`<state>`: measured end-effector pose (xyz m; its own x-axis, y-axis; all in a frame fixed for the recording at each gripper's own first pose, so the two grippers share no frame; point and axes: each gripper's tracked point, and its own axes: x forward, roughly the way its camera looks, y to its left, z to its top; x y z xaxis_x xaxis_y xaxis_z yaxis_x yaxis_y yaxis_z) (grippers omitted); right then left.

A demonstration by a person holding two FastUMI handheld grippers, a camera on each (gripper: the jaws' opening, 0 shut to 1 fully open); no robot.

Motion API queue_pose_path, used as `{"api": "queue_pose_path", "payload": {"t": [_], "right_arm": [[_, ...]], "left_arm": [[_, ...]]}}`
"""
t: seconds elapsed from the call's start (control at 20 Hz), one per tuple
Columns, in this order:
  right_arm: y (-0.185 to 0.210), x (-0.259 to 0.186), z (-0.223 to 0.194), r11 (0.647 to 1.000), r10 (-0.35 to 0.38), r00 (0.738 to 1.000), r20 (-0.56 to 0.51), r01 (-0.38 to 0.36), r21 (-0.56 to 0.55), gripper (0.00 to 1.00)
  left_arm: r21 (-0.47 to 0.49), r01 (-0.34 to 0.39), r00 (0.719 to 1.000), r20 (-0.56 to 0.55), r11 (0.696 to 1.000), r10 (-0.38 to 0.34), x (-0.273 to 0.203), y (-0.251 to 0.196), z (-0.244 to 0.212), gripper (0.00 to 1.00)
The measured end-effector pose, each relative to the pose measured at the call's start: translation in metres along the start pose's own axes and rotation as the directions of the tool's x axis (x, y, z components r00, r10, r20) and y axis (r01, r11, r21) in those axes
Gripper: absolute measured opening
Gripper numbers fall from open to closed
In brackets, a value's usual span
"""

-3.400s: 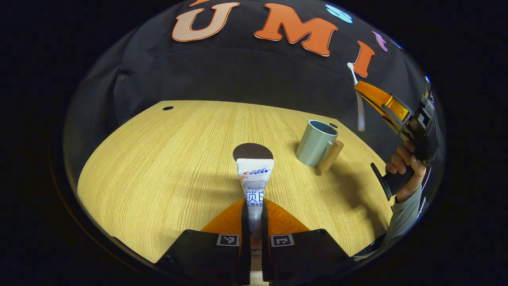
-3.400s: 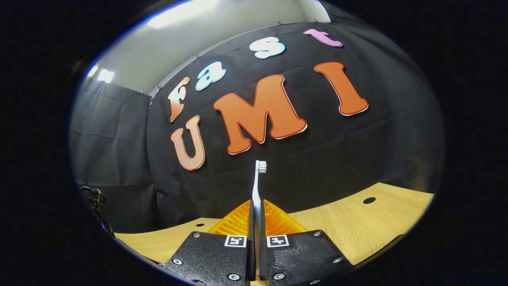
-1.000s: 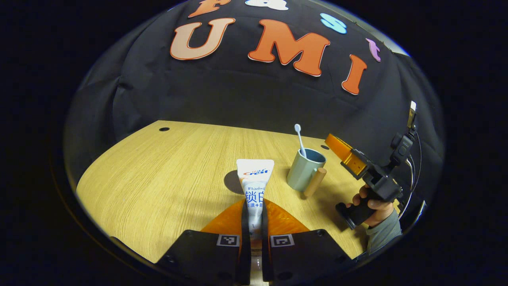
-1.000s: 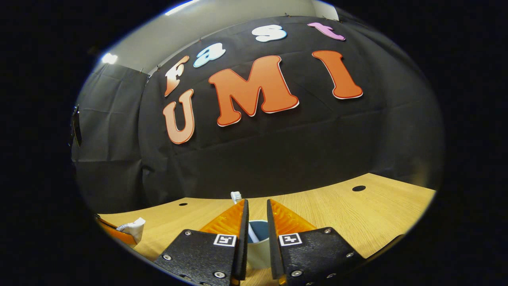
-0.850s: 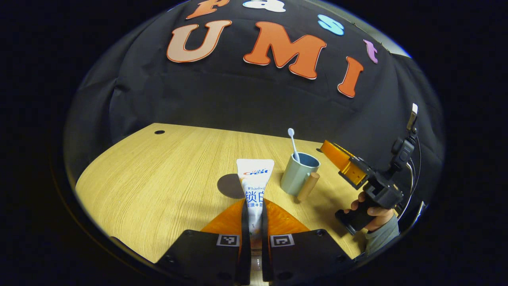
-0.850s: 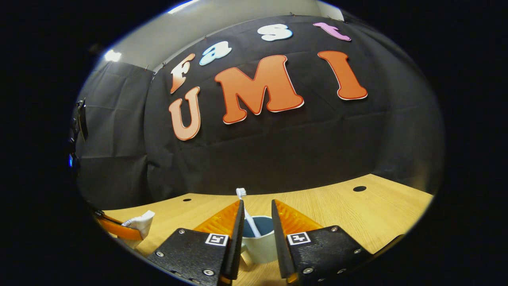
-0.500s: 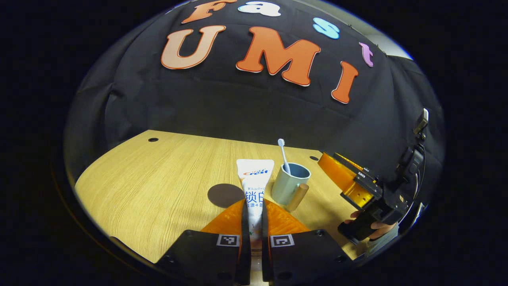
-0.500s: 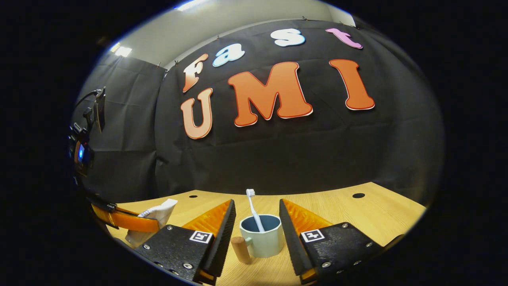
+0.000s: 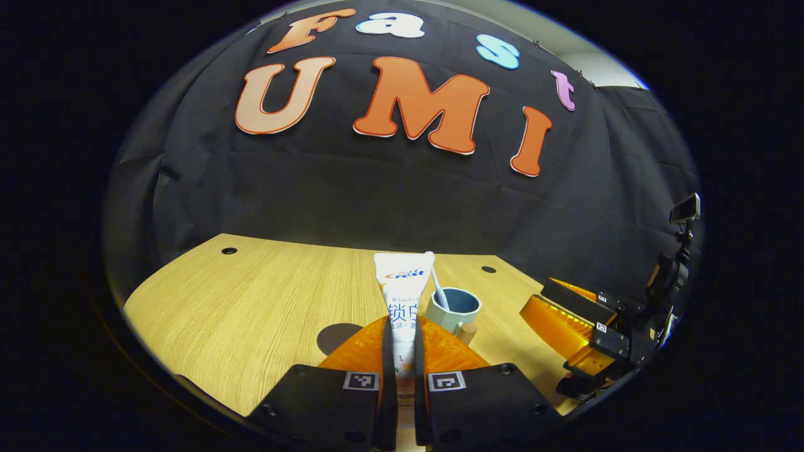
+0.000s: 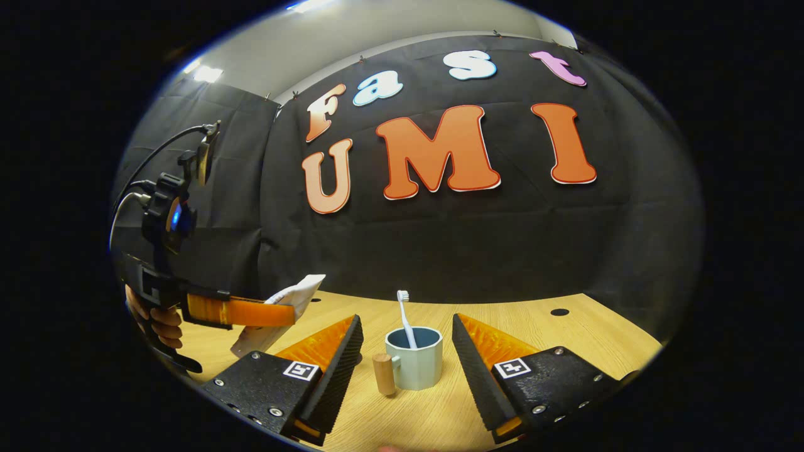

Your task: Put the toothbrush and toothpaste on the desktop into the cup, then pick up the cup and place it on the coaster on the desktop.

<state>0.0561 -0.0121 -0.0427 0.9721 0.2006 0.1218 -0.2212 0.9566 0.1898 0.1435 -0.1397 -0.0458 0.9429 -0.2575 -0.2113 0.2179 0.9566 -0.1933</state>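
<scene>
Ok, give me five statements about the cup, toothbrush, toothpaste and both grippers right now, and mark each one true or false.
1. The toothbrush stands in the cup, bristles up. True.
2. The left gripper is open and holds nothing. False: it is shut on the toothpaste.
3. The right gripper is shut on the cup. False: its fingers are spread wide, apart from the cup on either side.
4. The cup sits on the coaster. False: the cup stands on the bare wooden desk; the dark round coaster lies beside it.
5. The cup's wooden handle sticks out toward the side where the left gripper holds the toothpaste. True.
</scene>
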Motion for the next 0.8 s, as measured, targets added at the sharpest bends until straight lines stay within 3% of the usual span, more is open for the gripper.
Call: {"api": "queue_pose_path", "payload": {"t": [0.35,0.8], "right_arm": [[-0.012,-0.023,0.010,1.000,-0.029,1.000,0.008,0.029,-0.004,0.88],[-0.038,-0.035,0.005,0.998,-0.066,0.998,0.005,0.066,-0.005,0.89]], "left_arm": [[-0.014,0.089,0.995,0.048,0.996,-0.088,0.028,-0.025,0.015,0.14],[-0.021,0.152,0.983,0.104,0.988,-0.149,0.074,-0.042,0.028,0.14]]}}
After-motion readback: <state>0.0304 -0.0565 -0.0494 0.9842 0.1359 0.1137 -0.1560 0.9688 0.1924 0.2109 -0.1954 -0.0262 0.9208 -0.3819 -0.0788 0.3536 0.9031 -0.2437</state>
